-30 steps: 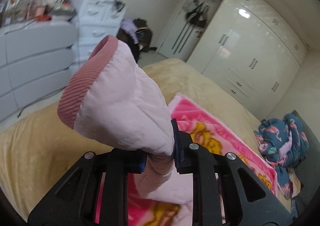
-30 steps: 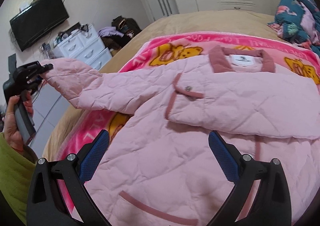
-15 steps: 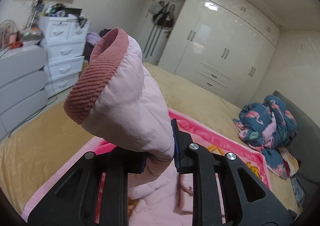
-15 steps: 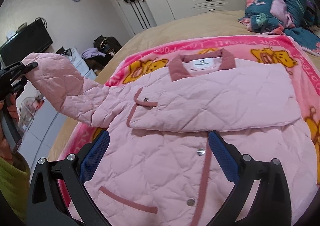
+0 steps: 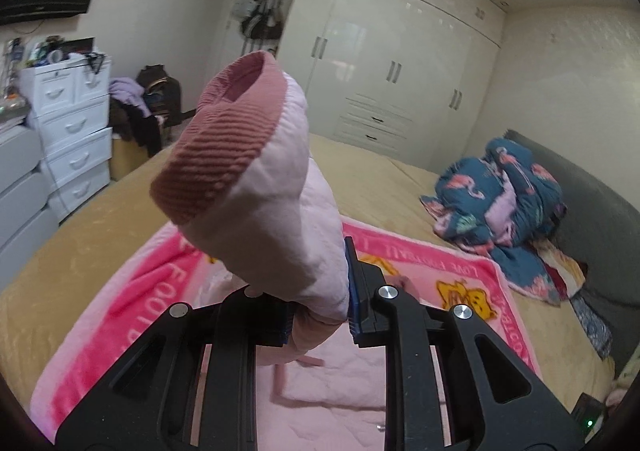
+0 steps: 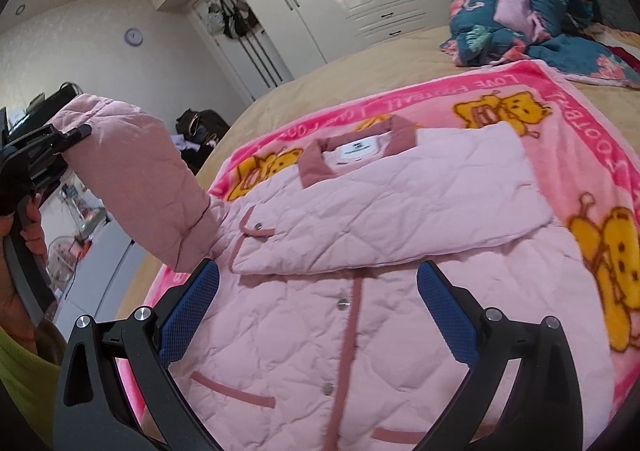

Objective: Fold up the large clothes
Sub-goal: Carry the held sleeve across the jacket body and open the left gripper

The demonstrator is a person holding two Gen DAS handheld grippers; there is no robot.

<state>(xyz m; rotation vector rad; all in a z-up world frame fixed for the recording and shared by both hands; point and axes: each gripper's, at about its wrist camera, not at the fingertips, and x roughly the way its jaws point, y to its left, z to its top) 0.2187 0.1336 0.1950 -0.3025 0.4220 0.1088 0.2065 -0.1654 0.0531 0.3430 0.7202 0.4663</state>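
Left gripper (image 5: pixel 318 307) clamped on the pink quilted jacket's (image 6: pixel 360 311) sleeve (image 5: pixel 256 187) just below the ribbed cuff, lifted clear. Right gripper (image 6: pixel 318 311) hovering wide open over the buttoned front. Jacket spread on the pink cartoon blanket (image 6: pixel 560 123) atop the bed (image 5: pixel 100 219), other sleeve folded across the chest. Soft, puffy, light; best gripped near cuffs or seams. Compared with a second ago, sleeve carried higher and inward toward the body.
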